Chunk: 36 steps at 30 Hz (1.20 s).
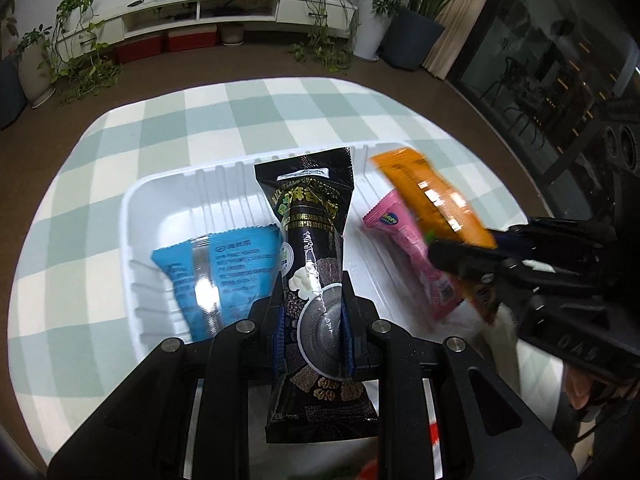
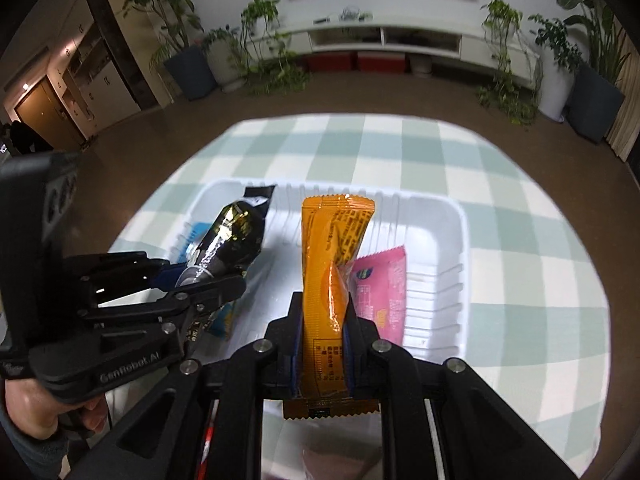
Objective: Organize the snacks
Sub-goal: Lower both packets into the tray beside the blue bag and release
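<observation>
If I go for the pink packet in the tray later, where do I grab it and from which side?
Grip the pink packet across its narrow width near mid-length, coming down from above. It lies flat and long on the white tray floor beside the right wall, so a side approach looks blocked; its crimped ends are thin and would likely slip.

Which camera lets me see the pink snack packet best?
The left wrist view. There the pink plastic snack packet lies in the white plastic tray with most of its length showing. In the right wrist view, the orange snack packet covers the pink packet's left side.
</observation>
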### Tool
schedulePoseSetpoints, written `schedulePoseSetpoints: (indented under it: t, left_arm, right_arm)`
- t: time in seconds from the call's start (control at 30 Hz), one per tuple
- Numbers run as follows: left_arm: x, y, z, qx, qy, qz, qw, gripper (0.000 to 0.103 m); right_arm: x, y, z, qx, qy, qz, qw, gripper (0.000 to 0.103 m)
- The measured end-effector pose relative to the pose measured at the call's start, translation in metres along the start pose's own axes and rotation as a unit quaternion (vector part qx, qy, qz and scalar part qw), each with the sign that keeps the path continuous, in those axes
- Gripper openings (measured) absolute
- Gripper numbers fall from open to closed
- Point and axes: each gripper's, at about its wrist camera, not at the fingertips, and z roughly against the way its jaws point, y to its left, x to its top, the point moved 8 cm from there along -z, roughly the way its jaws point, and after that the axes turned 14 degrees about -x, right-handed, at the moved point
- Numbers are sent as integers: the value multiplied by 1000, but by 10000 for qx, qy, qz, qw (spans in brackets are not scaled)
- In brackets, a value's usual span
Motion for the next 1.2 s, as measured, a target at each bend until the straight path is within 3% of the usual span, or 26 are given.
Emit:
schedulePoseSetpoints:
  t: [0.4,0.73,0.83,0.9,1.03,1.1,1.2]
  left_arm:
    - [-9,10,-46,151,297,-91,9994,22]
    - [-12,8,-38,190,235,-70,9995,23]
    - [-13,8,-34,149,187,-48,9997,25]
    - [-13,8,-30,140,146,-21,9998,31]
    - [-11,3,-12,118,-47,-3,9999,54]
    - [-10,-1,4,66,-215,10,9997,60]
    - [-12,-10,37,58,-535,-2,9985,66]
  right_arm:
    - [-15,1,-51,-193,427,89,9989,18]
    - [-16,2,-56,-283,451,135,9985,24]
    - [-15,0,-54,-346,415,147,9984,31]
    - [-14,-3,-52,-364,386,115,9985,37]
    - [-9,-7,-38,-308,303,31,9991,43]
    - [-4,-9,-18,-323,106,19,9994,53]
    - [-1,-13,17,-264,-209,-26,9994,60]
